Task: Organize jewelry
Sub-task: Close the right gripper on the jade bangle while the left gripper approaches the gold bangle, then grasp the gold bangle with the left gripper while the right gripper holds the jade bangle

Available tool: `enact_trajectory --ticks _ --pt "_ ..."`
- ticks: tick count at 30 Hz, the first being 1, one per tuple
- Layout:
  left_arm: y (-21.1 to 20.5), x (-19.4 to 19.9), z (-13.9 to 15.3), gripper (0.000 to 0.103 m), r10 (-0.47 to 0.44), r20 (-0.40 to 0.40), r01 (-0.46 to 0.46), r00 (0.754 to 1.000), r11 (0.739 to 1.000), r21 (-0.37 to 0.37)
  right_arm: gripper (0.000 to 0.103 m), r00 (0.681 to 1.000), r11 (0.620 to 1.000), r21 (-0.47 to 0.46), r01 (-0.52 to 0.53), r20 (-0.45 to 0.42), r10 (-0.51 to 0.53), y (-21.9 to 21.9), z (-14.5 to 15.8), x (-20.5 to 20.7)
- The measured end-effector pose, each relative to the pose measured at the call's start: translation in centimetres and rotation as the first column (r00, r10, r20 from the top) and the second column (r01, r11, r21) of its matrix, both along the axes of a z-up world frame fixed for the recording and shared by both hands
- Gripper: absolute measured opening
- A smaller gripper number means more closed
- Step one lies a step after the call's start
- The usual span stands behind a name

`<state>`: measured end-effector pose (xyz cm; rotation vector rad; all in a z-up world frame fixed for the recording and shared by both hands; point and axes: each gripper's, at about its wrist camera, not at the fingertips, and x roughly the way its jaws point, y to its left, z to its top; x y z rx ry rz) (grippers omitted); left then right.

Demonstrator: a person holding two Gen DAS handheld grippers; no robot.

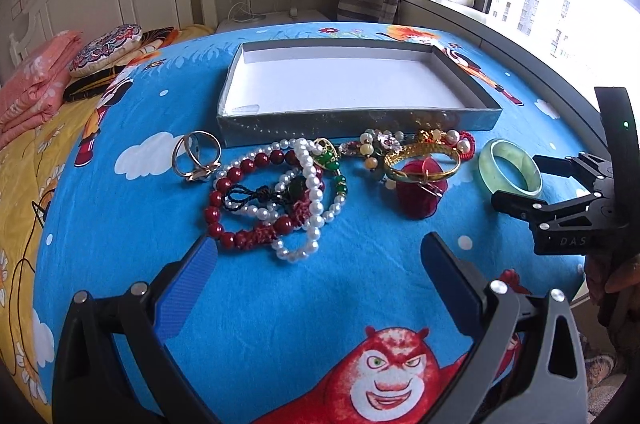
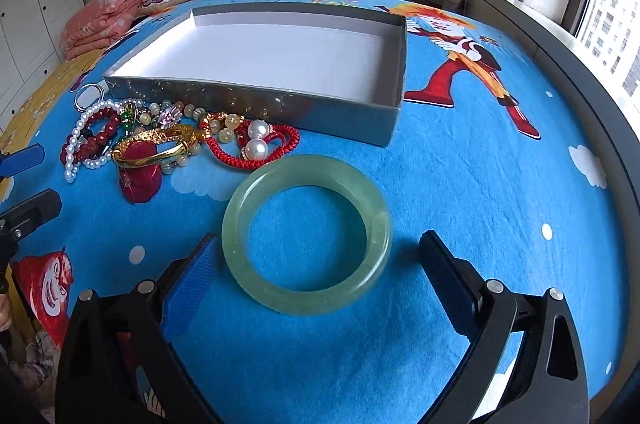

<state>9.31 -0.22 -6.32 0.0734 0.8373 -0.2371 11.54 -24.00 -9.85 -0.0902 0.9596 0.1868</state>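
Nothing is sorted yet: the shallow grey cardboard box ahead of both grippers sits empty. Your right gripper has its fingers spread wide around the smooth, glassy green bangle, not clamping it. Your left gripper, also spread, holds nothing; the tangled pearl and red bead strands lie just ahead.

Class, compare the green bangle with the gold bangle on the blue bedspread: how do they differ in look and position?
The green bangle is smooth, translucent and pale; the gold bangle is shiny, ornate metal. The green bangle lies flat and alone on the cloth; the gold bangle rests tilted on a red pouch among tangled beads. The green bangle sits between the open right tool's fingers; the gold one does not. Both are rigid rings.
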Motion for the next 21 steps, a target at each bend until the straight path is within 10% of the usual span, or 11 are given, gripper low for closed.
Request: enact_trajectory --ticks 13,21 --pt "-0.7 3.4 -0.5 0.061 -0.029 -0.041 0.027 0.999 0.999 -0.040 0.076 0.997 0.997 0.074 -0.023 0.078 0.017 -2.0 0.3 -1.7" --pt "-5.2 0.5 0.8 0.055 -0.154 0.075 0.149 0.985 0.986 0.079 0.076 0.995 0.994 0.107 -0.015 0.098 0.004 -2.9 0.2 -2.3"
